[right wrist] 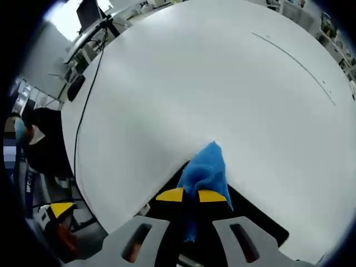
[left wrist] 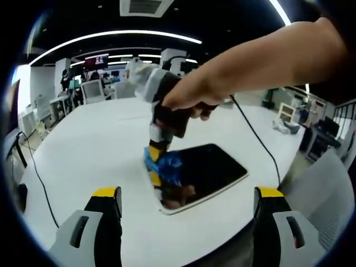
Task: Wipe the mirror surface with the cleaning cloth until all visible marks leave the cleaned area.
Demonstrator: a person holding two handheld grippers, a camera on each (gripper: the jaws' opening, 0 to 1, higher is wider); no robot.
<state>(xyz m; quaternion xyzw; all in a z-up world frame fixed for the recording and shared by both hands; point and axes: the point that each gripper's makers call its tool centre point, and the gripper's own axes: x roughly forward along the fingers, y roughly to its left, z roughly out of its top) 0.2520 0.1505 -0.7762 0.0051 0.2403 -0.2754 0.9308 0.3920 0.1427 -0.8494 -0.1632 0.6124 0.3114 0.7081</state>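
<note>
The mirror [left wrist: 206, 172] is lying flat on the white round table [left wrist: 89, 144], its dark glass reflecting the ceiling. The right gripper [right wrist: 191, 196], jaws closed on the blue cleaning cloth [right wrist: 206, 169], is pressing it onto the mirror's near-left edge, while the left gripper [left wrist: 186, 194] is hovering wide open and empty before the table edge

Lay flat on the white round table [left wrist: 94, 150]: dark, glossy rectangular mirror with rounded corners and a thin white rim [left wrist: 214, 167], reflecting the room dimly. Sat bunched at the mirror's near-left corner: crumpled bright blue cleaning cloth [right wrist: 207, 169], pressed against the glass.
</note>
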